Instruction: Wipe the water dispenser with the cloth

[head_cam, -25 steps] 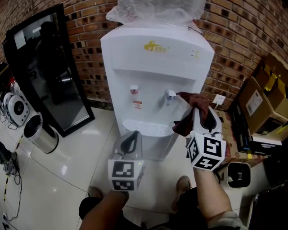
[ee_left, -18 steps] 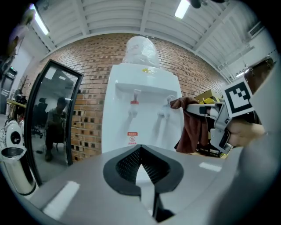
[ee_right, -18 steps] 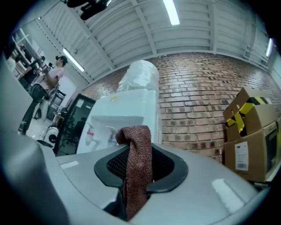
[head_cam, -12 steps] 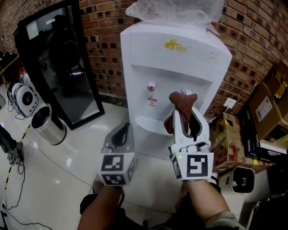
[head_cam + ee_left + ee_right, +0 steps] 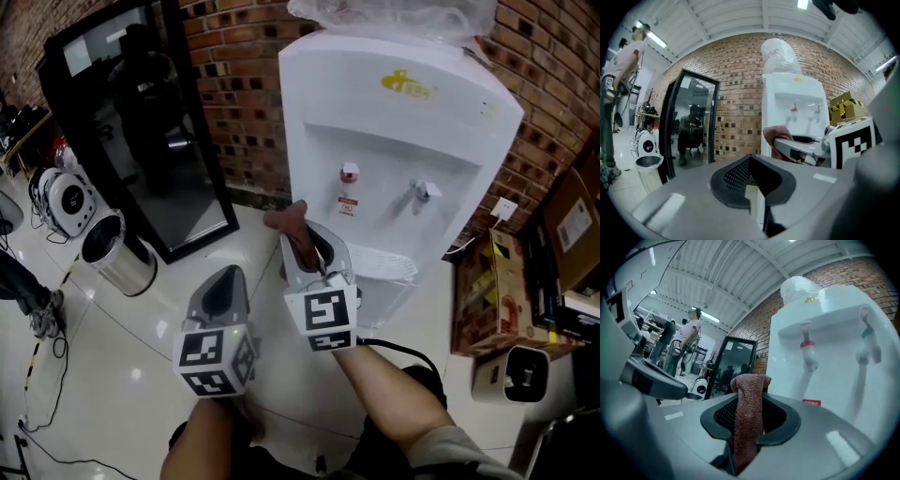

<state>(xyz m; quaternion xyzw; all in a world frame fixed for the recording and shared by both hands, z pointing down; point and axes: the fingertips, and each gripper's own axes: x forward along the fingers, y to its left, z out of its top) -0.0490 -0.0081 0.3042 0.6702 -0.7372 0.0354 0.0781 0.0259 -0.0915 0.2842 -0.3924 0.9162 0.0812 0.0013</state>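
Water dispenser [image 5: 403, 141]: white, upright against brick wall [image 5: 244, 94], right of centre in head view. Remaining items logged left to right.

Far left: black glass-fronted cabinet [image 5: 141, 122] leaning on the same wall, steel bin [image 5: 117, 253] on the floor in front of it.

Left gripper [image 5: 223, 286]: held low over the tiles, left of the dispenser. Jaws together, nothing between them.

Right gripper [image 5: 314, 242]: just beside the left one, nearer the dispenser's lower left front. Jaws clamped on brown cloth [image 5: 292, 228], with the cloth end standing out past the tips. Cloth [image 5: 749, 418] seen clear of the white front panel in the right gripper view.

Dispenser front: red tap [image 5: 349, 174] at left, second tap [image 5: 424, 191] at right, drip tray [image 5: 384, 267] below. Plastic-wrapped bottle [image 5: 394, 14] on top.

Far right: cardboard boxes [image 5: 487, 300] on the floor beside the dispenser.
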